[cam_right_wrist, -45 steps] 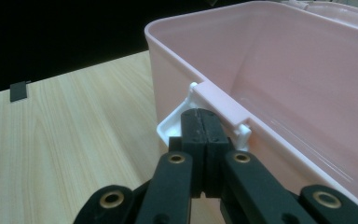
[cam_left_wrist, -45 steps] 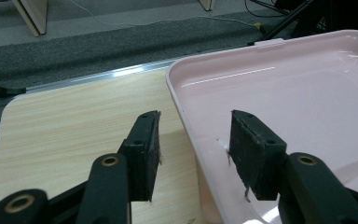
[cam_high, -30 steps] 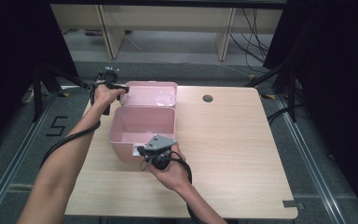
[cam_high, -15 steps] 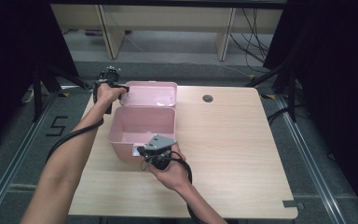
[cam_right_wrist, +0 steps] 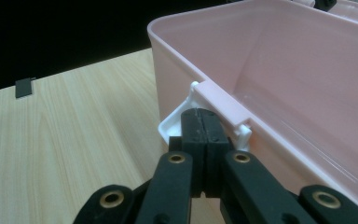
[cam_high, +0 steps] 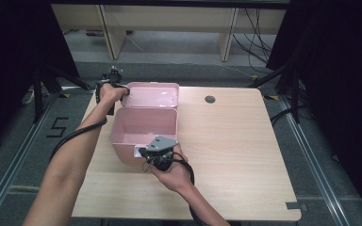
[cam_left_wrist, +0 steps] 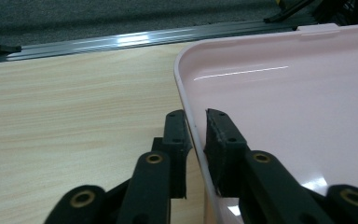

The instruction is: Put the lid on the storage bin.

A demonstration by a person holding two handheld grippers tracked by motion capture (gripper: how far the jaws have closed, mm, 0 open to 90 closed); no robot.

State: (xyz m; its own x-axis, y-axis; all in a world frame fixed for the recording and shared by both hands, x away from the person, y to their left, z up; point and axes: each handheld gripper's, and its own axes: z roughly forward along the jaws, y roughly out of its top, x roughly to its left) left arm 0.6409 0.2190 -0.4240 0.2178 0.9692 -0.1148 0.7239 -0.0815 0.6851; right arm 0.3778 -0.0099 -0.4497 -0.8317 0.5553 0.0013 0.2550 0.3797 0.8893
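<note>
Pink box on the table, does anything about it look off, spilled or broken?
Nothing stands out. The pink box sits square on the table, empty, with its lid folded open flat behind it. The left gripper has just been closing its jaws on the lid's edge, and the right gripper is shut at the white latch.

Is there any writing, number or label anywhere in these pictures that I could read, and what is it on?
"5": a large pale numeral marked on the dark grey floor left of the light wooden table, seen in the high view.
The open pink plastic box carries no lettering that can be seen, inside or out.
The small dark tab at the table's near right corner shows no text.
</note>
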